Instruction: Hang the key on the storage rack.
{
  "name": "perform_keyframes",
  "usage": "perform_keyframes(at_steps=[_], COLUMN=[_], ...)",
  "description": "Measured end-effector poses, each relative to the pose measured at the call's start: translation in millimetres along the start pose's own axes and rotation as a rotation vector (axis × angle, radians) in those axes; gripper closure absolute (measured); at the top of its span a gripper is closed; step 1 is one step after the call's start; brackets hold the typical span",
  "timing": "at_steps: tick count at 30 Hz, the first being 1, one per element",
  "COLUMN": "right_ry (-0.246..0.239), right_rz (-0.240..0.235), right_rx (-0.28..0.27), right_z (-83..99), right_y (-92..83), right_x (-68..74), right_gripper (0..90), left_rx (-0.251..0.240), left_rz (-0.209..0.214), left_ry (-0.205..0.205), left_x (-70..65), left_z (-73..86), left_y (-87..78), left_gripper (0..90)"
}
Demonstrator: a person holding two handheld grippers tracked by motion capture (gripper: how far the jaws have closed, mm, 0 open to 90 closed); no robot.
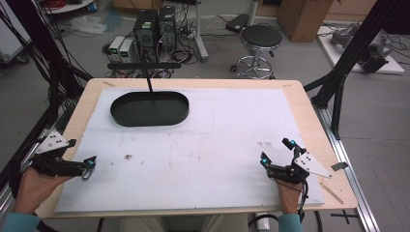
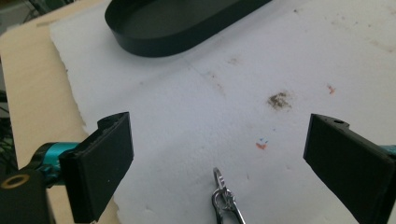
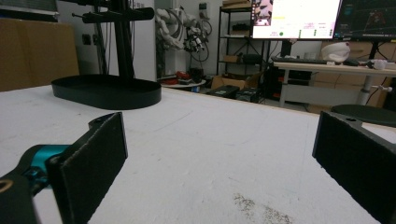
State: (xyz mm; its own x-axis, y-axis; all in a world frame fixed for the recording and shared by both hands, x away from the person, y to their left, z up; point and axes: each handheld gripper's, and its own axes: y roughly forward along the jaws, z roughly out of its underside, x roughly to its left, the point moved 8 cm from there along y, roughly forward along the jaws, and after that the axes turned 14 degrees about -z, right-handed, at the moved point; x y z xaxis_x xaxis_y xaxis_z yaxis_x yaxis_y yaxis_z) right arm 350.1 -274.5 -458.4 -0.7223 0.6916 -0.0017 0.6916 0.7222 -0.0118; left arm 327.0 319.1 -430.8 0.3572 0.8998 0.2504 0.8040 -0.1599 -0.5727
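A wooden table [image 1: 309,104] carries a white foam sheet [image 1: 227,145], stained in places. A black oval tray [image 1: 150,108] with an upright stand sits at the sheet's far left. At the near left edge, the left gripper [image 1: 89,166] hovers with jaws spread over a small metal clasp [image 2: 223,198]. At near right, the right gripper [image 1: 275,152] is spread too, holding nothing.

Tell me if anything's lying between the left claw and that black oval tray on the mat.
Nothing visible blocks the way. The left claw is open, with a small metal clasp on the mat between its jaws. From there to the black oval tray, the white mat shows only stains.
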Motion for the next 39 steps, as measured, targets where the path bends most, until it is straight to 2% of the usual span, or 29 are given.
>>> perform_keyframes(at_steps=[4,11,14,18,21,23,27,29,30,33,39], right_ry=[0.005,0.004,0.002,0.000,-0.008,0.004,-0.006,-0.006,-0.006,-0.006,-0.005], right_rz=[0.000,0.000,0.000,0.002,0.003,0.000,0.002,0.002,0.002,0.002,0.002], right_rx=[-0.001,-0.001,-0.002,-0.001,-0.005,-0.001,-0.004,-0.004,-0.004,-0.005,-0.005], right_z=[0.0,0.0,-0.1,-0.1,-0.6,0.0,-0.5,-0.4,-0.4,-0.5,-0.5], right_y=[0.0,-0.1,0.0,-0.1,0.0,-0.1,0.1,0.0,0.0,0.1,0.1], right_x=[0.2,0.2,0.1,0.0,-1.0,0.2,-0.9,-0.8,-0.8,-0.9,-0.8], right_gripper=[2.4,2.4,2.4,2.4,2.4,2.4,2.4,2.4,2.4,2.4,2.4], left_rx=[0.037,0.113,0.132,0.163,0.183,0.209,0.241,0.279,0.279,0.319,0.353], left_rz=[0.002,0.031,0.039,0.061,0.058,0.059,0.059,0.052,0.052,0.052,0.059], left_ry=[0.006,0.006,0.005,0.012,0.018,0.010,0.006,-0.003,-0.003,-0.013,-0.023], left_x=[0.4,-2.3,-3.0,-4.4,-3.8,-3.8,-2.5,-0.7,-0.7,0.2,-1.4], left_z=[3.6,12.0,14.2,17.0,19.0,21.4,24.5,28.0,28.0,31.4,32.5], left_y=[2.8,11.7,14.1,16.6,17.0,17.7,18.6,19.4,19.4,20.5,22.0], left_gripper=[10.4,15.7,16.9,25.2,26.2,29.0,33.2,34.3,34.9,39.2,47.6])
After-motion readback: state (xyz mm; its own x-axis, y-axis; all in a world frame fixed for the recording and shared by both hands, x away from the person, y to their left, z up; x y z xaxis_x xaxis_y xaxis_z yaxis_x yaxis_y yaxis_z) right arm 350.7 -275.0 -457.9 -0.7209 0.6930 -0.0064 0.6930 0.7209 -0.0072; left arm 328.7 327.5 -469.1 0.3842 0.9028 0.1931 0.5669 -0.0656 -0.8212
